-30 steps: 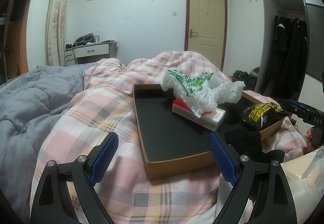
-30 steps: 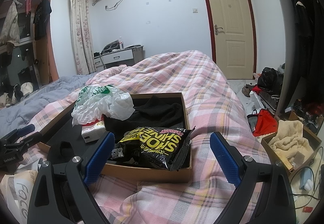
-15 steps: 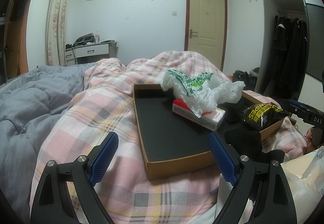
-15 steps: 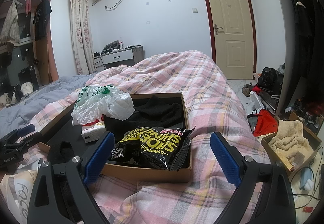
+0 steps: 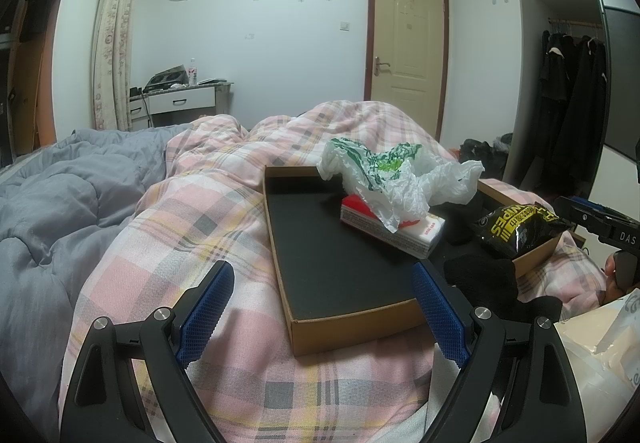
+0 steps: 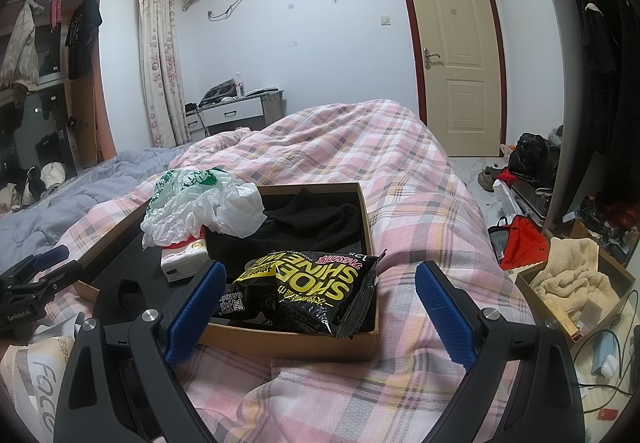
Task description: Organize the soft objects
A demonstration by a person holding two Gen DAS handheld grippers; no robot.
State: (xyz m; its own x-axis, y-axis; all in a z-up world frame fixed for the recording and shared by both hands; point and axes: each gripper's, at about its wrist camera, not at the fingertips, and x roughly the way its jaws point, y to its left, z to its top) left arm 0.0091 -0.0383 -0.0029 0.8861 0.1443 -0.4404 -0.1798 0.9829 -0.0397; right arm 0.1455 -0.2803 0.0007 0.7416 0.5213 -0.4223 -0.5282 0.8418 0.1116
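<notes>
Bedding covers the whole near scene: a grey quilt on the far left, then a pink plaid duvet across the rest of the bed. The left gripper hovers over the plaid with its blue pads spread wide and nothing between them. Just ahead of it an open cardboard box rests on the duvet, its near left half bare black lining. Further right inside the box lies a red-and-white tissue pack, and a crumpled white-and-green plastic bag sits on top of it. Right of the tissue pack, black clothing fills the far right part of the box. A black-and-yellow shoe-wipes packet lies in the box's near right corner, its edge overlapping the rim. The right gripper hangs above that corner, jaws likewise released and empty. A black sock lies at the box's near edge between the two grippers. On the floor at far right stands another box holding a cream towel.
</notes>
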